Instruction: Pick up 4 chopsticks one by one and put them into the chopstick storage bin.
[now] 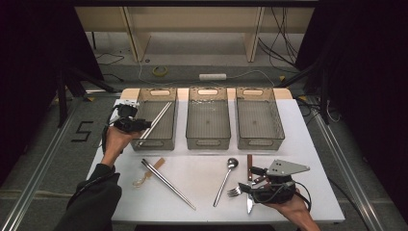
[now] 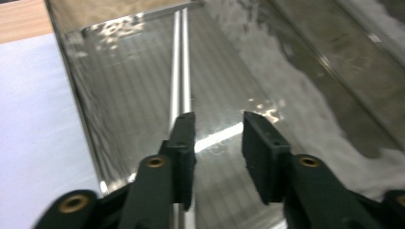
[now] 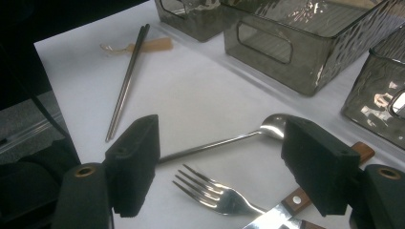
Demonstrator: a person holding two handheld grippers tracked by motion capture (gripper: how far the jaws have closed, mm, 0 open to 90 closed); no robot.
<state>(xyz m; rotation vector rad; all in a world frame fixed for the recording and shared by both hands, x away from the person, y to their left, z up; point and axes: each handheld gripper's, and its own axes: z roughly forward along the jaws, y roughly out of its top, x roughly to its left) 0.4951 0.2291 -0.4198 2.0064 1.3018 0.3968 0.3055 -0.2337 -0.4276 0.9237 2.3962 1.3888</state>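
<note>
The left gripper (image 2: 217, 131) hung released over chopsticks (image 2: 180, 71) lying in the far-left bin (image 1: 139, 122); the right gripper (image 3: 219, 167) gaped above the fork (image 3: 217, 193)

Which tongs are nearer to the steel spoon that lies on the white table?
Right. The right tongs stand open just beside the steel spoon, over the fork. The left tongs are far away, open over the left grey plastic bin with metal chopsticks inside.
</note>
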